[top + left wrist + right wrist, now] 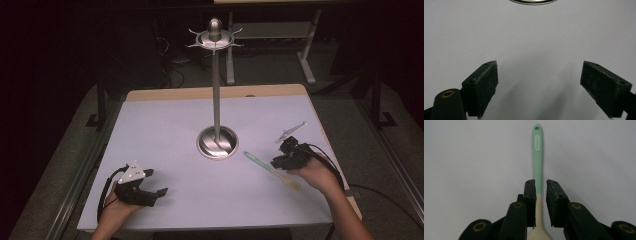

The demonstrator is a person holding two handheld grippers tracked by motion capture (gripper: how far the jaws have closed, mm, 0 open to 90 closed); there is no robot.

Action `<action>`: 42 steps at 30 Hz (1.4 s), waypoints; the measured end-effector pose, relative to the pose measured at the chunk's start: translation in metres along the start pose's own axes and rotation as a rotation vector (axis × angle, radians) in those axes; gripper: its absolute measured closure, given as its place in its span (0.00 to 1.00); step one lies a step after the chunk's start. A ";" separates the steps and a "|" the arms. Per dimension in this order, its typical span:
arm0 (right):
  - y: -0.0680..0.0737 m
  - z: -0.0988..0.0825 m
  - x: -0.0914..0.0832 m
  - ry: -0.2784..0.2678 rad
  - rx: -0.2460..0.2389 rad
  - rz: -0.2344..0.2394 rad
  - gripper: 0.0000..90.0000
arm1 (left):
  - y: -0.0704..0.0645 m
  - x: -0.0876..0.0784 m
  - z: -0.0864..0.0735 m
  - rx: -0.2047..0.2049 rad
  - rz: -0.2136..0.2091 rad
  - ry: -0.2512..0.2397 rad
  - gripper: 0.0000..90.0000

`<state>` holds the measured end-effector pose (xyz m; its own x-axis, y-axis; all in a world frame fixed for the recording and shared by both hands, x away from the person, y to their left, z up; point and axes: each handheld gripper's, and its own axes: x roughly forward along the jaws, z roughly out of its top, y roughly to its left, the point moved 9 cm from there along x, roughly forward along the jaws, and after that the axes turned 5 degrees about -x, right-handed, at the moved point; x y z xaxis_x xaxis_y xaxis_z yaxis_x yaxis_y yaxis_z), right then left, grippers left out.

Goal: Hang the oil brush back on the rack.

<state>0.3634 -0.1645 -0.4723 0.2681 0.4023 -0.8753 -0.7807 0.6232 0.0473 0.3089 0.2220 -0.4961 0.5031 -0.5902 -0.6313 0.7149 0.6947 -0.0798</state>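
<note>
Spoon [537,157] with a mint-green handle and cream bowl, lying on the white counter [180,135] at its right side, handle end pointing toward the metal stand [216,90]. The right gripper view shows a white oval label on the handle, its writing too small to read, and a hanging hole at the handle's end; the high view resolves neither. Right gripper [541,195]: fingers nearly closed around the spoon's neck where green meets cream, a slim gap visible beside the handle; firm contact cannot be told. Left gripper [540,85]: fingers spread wide, holding nothing, over bare counter at the near left. The high view shows the stand's full pole and hooked top; the left gripper view catches only the rim of the round base [532,1].
</note>
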 end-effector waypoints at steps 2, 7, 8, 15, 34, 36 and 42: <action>-0.001 0.004 0.004 0.025 -0.010 0.002 0.85 | 0.000 0.000 0.000 -0.001 0.000 0.000 0.16; -0.003 0.009 0.017 0.060 -0.014 0.015 0.84 | 0.000 0.000 0.000 -0.005 -0.005 -0.003 0.16; -0.004 0.009 0.020 0.070 -0.021 0.010 0.84 | -0.001 0.000 0.000 -0.007 -0.004 -0.003 0.16; 0.000 0.030 0.027 0.147 -0.060 0.016 0.82 | -0.002 0.001 0.000 -0.009 -0.009 -0.004 0.16; -0.002 0.032 0.057 0.297 -0.095 0.014 0.82 | -0.002 0.000 -0.001 0.003 -0.011 0.010 0.16; -0.001 0.033 0.057 0.309 -0.094 0.011 0.82 | -0.001 0.001 -0.002 0.004 -0.010 0.013 0.16; 0.002 0.036 0.058 0.376 -0.087 -0.011 0.85 | -0.002 0.002 -0.002 0.007 -0.013 0.013 0.16</action>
<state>0.3979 -0.1160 -0.5062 0.0640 0.1121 -0.9916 -0.8283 0.5602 0.0098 0.3078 0.2200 -0.4986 0.4875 -0.5938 -0.6401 0.7249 0.6839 -0.0824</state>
